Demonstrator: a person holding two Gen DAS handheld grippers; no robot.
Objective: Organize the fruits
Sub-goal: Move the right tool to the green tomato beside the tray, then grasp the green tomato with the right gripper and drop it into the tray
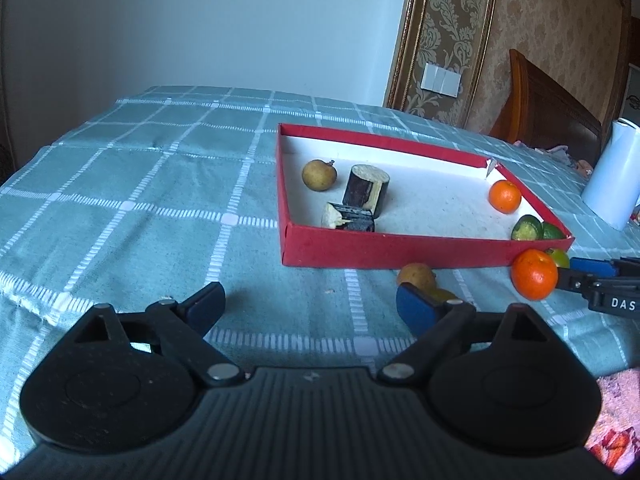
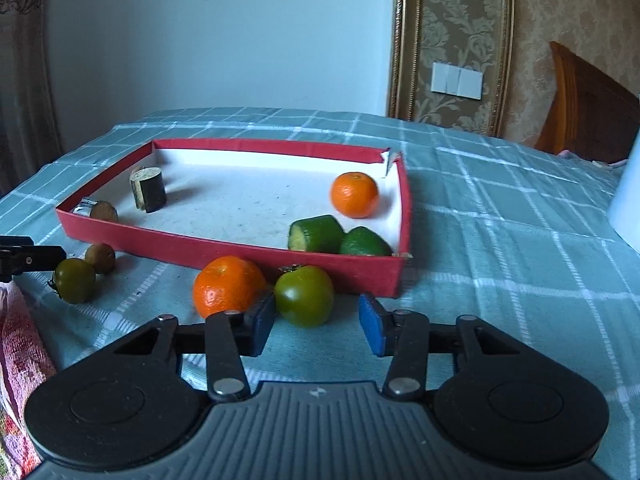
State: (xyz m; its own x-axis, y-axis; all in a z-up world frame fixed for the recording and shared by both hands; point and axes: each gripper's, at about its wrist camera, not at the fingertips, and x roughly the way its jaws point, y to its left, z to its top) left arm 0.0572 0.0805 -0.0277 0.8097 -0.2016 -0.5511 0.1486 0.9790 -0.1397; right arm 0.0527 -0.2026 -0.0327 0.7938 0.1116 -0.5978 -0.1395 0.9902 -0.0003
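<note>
Since like fruits sit grouped inside the red tray (image 2: 224, 246), right gripper (image 2: 316, 320), jaws wide and empty, flanks green tomato (image 2: 305, 295) just outside tray's near wall; left gripper (image 1: 310, 306) also agape, empty.

A home dining room — checked tablecloth (image 1: 160, 184) over the table. Damask wallpaper (image 2: 460, 40), a light switch (image 2: 457, 80), a carved wooden chair (image 1: 548, 108).

- I see a red tray (image 2: 224, 246) that is white inside.
- The desk (image 2: 500, 240) has a teal cloth with white checks.
- My fingers (image 2: 370, 326) have blue pads.
- Two oranges (image 2: 354, 194) are bright orange.
- One tomato (image 2: 305, 296) is green.
</note>
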